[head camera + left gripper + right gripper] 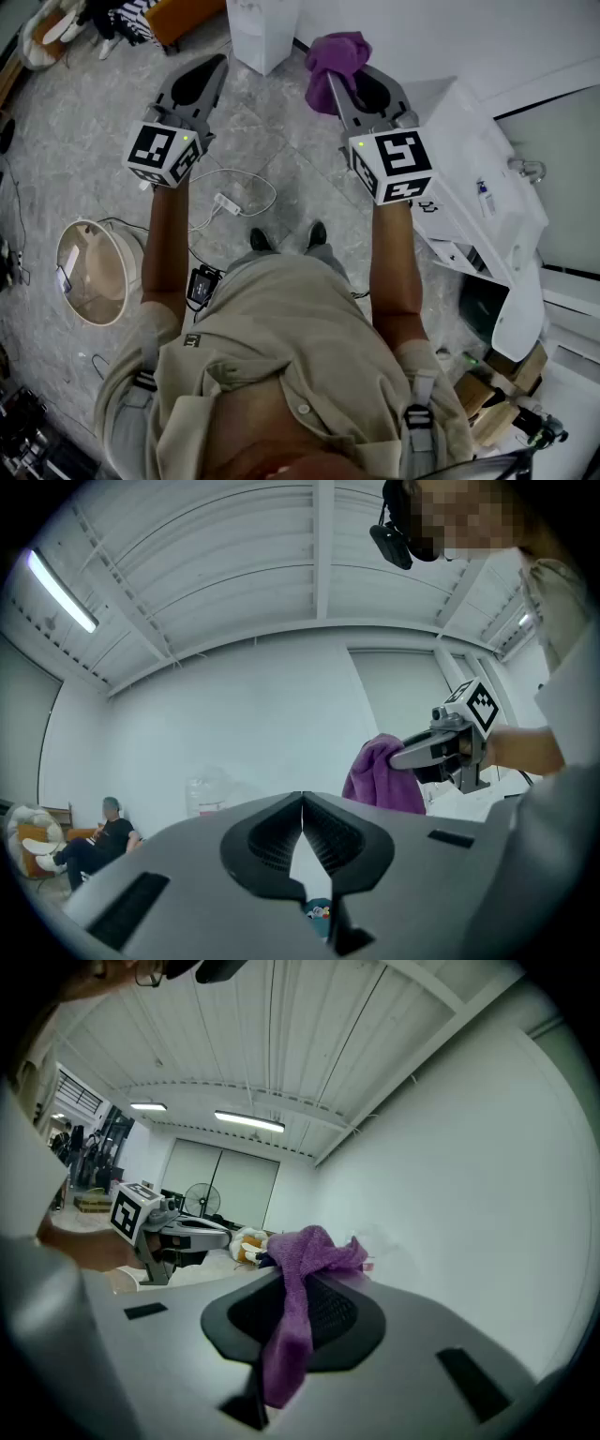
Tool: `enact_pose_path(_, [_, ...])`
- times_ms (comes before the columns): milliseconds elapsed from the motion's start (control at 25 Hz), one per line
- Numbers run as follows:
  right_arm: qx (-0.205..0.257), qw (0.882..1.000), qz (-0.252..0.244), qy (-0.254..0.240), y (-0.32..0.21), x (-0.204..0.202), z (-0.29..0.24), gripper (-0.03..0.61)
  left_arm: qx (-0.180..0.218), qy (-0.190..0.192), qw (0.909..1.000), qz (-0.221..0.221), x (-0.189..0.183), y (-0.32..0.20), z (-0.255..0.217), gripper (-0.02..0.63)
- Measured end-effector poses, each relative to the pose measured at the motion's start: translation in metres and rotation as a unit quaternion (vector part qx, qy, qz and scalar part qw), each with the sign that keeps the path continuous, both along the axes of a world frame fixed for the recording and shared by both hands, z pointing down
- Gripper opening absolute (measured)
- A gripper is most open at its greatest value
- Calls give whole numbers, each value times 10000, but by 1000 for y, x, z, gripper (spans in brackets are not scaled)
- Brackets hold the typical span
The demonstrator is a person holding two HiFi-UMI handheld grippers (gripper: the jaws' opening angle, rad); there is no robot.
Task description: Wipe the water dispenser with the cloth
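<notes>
Pinching a fold of the cloth point(298, 1269), the right gripper point(354, 82) has its jaws clamped so the bunch leads, just short of the water dispenser point(263, 33). Left gripper point(302, 808) jaws pressed together, empty, likely parked, also near the dispenser.

We see a grey marbled floor point(84, 112) with a loose cable point(226, 201). White walls point(234, 724) meet a ribbed ceiling point(234, 564) with tube lamps point(61, 591).
</notes>
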State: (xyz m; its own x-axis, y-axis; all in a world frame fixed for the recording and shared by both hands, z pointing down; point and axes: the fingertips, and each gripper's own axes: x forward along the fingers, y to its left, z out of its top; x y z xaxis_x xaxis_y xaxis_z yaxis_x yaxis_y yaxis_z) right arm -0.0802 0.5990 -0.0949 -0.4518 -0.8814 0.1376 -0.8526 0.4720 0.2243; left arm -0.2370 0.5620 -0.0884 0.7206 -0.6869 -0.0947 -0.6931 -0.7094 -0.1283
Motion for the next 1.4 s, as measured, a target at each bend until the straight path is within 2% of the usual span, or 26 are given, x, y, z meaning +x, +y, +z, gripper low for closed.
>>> enact_pose_path(480, [-50, 9999, 121, 35, -4, 1, 4, 63, -13, 59, 9999, 105, 2, -4, 6, 17])
enact_pose_path(680, [-127, 9994, 24, -320, -14, 11, 8, 66, -87, 20, 9999, 68, 14, -11, 14, 17])
enact_pose_path(1040, [-199, 9983, -200, -516, -72, 67, 27, 66, -144, -256, 9988, -381, 55, -47, 22, 17])
enact_pose_path(1400, [-224, 9969, -637, -397, -148, 143, 40, 66, -232, -272, 9958, -843, 131, -106, 34, 17])
